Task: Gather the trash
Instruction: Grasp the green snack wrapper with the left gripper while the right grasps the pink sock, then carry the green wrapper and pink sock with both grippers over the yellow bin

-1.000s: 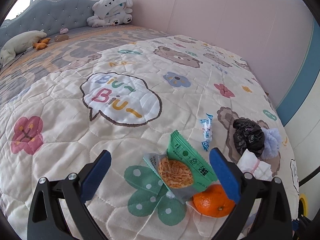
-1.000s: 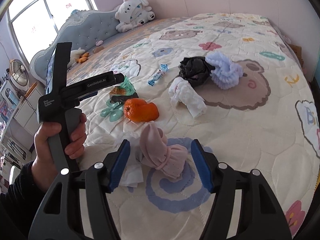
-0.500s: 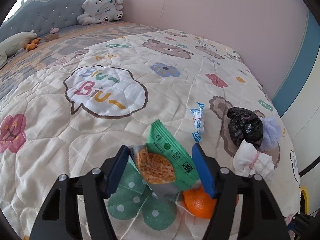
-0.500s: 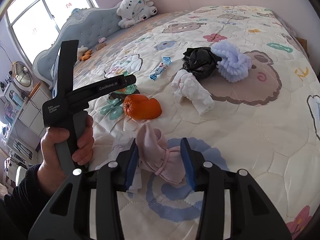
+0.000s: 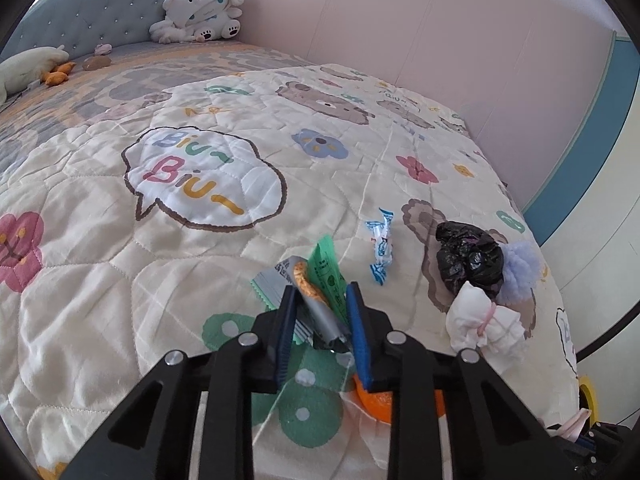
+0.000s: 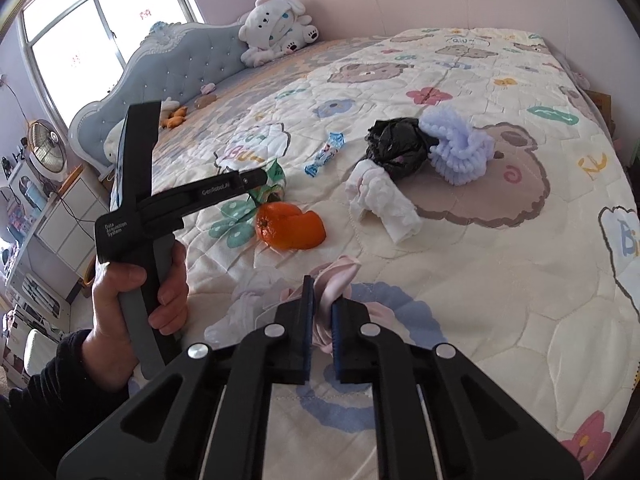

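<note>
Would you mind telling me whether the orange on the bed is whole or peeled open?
Peeled open: in the right wrist view the orange shows a loose peel flap curling away on its right side.

Left hand-held gripper (image 5: 320, 304): pitched down and forward, jaws closing, blue pads nearly parallel with a thing pinched between them. In the right wrist view it shows side-on (image 6: 256, 178), black frame, grey handle. Left hand (image 6: 136, 304) is wrapped around that handle, fingers (image 6: 170, 300) curled on the front, dark sleeve at the wrist. Right hand-held gripper (image 6: 320, 312): also pitched down, jaws clamped tight, only a narrow gap, soft material squeezed between the pads.
</note>
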{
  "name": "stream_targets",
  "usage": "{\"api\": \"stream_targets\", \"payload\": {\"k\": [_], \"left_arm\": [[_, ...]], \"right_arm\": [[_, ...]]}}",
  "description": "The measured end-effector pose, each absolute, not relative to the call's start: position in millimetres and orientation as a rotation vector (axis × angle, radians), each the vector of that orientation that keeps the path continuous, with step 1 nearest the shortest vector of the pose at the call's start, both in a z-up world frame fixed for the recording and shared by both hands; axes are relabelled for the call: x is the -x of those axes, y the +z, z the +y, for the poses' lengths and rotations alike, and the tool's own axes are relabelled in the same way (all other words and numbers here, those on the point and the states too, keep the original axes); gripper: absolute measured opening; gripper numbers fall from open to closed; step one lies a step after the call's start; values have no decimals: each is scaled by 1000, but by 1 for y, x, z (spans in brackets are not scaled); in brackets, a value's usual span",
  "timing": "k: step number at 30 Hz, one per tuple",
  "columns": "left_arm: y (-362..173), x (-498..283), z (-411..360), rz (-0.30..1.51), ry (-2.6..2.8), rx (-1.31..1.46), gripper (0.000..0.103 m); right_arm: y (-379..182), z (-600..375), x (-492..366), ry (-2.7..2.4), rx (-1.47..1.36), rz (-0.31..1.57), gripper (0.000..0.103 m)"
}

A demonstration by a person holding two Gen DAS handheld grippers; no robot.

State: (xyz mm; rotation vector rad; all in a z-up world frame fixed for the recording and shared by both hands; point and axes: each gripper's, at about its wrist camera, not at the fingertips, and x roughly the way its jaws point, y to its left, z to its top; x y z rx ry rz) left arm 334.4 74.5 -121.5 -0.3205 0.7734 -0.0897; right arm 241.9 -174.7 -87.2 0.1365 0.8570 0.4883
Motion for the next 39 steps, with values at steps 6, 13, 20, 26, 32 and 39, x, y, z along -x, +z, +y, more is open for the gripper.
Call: {"api": "stream_targets", "payload": {"k": [6,13,20,26,32,39], "left_arm": [[-111,-322,79,741,-102,328,22],[-94,-303,84,712,-113,325,21],[-72,-275,87,679,-129,314,21],[-56,-253,81,659,-146,283,21],[-41,-234,66,635,-178,270,21],[-30,-219,39,628,-225,248,21]], "right_arm": [[-75,-184,-233,483,-143,823,7],[-61,-196,-218,473,-146,787,7],[-47,-210,-200,434,-142,771,7],[-34,-222,-180,399,-138,760,7],[-25,-242,-156,357,-127,748,7],[-15,-275,-133,297,-133,736,7]]}}
